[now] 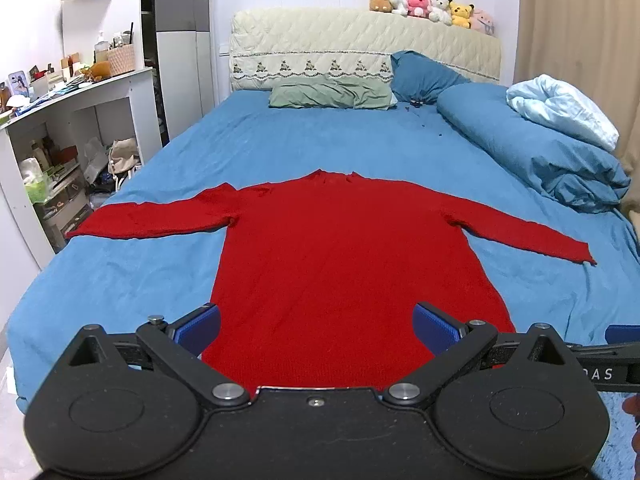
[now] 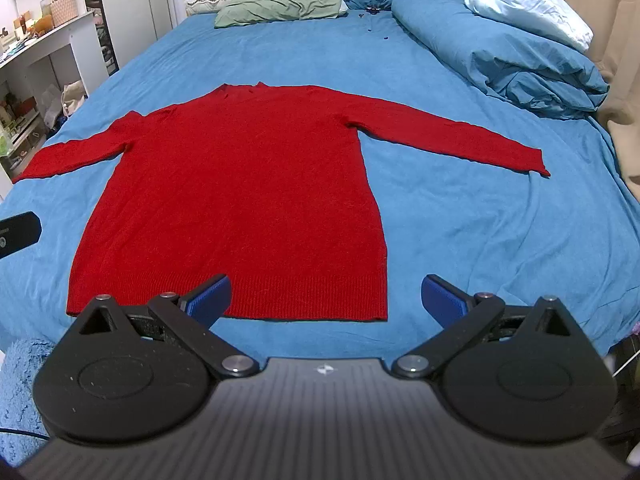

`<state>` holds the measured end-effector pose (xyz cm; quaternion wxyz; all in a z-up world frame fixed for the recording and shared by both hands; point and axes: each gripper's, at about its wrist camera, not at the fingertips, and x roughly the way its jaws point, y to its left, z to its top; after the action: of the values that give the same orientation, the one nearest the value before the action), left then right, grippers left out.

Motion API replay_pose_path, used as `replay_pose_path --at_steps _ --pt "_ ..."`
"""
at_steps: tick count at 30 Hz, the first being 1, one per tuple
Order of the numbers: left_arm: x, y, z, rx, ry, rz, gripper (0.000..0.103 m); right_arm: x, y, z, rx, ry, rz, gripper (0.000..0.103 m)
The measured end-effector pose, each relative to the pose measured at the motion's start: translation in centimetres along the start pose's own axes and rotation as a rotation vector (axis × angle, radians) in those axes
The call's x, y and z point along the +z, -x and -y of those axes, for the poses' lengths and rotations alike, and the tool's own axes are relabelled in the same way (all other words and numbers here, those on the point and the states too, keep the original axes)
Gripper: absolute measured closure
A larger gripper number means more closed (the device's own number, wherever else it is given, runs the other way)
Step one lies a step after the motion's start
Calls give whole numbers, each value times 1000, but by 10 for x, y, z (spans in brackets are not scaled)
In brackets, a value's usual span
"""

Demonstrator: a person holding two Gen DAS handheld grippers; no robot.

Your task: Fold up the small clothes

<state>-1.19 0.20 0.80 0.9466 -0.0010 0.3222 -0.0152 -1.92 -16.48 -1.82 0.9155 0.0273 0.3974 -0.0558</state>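
A red long-sleeved sweater [image 1: 340, 248] lies flat on the blue bed sheet [image 1: 320, 140], neck away from me, both sleeves spread sideways. It also shows in the right wrist view [image 2: 240, 184], hem nearest. My left gripper [image 1: 316, 328] is open and empty, hovering over the hem area. My right gripper [image 2: 326, 300] is open and empty, near the hem's right part, above the sheet [image 2: 480, 220]. Part of the right gripper shows at the right edge of the left wrist view [image 1: 616, 360].
Pillows [image 1: 332, 96] and a rolled blue duvet [image 1: 532, 152] lie at the bed's head and right side. Plush toys [image 1: 432, 6] sit on the headboard. A cluttered white shelf unit [image 1: 60, 128] stands left of the bed. A curtain [image 1: 580, 20] hangs on the right.
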Motion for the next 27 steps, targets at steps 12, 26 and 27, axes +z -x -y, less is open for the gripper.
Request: replay_pose_path --at_steps 12,26,27 --pt "3 -2 7 17 -41 -14 0 0 -1 0 1 0 -1 0" --pt "5 -1 5 1 -38 -16 0 -2 -1 0 2 -3 0 0" --pt "4 0 5 0 -38 -16 0 -2 -1 1 3 -3 0 0"
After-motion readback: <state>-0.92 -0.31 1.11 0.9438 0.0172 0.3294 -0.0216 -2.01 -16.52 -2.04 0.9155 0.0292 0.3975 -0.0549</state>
